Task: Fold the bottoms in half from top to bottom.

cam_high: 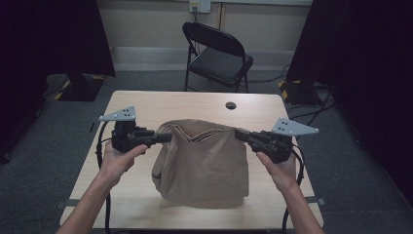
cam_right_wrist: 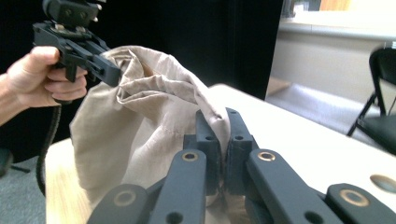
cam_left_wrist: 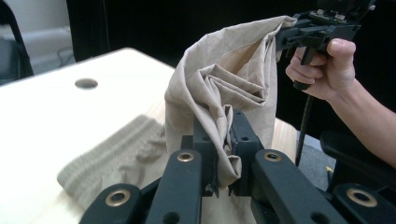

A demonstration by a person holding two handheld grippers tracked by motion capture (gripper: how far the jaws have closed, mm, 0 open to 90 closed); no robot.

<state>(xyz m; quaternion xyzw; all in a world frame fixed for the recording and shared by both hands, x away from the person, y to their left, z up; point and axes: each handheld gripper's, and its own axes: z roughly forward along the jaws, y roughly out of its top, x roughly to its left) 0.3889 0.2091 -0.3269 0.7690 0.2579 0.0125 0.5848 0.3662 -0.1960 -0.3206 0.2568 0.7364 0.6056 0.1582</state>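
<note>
Here, a beige cloth garment (cam_high: 204, 161) hangs stretched between two claws above the surface (cam_high: 146, 105).

The left claw (cam_high: 165, 138) is clamped on the cloth's left upper edge and the right claw (cam_high: 239, 133) on its right upper edge — each with fabric pinched between closed jaws. The garment's lower end rests on the surface near the person; a ribbed band (cam_left_wrist: 112, 156) lies flat there — beside the hanging folds.

One beige cloth (cam_high: 204, 163), two tools (cam_high: 165, 137) (cam_high: 242, 134), one table (cam_high: 146, 105), one folding chair (cam_high: 216, 51).
</note>
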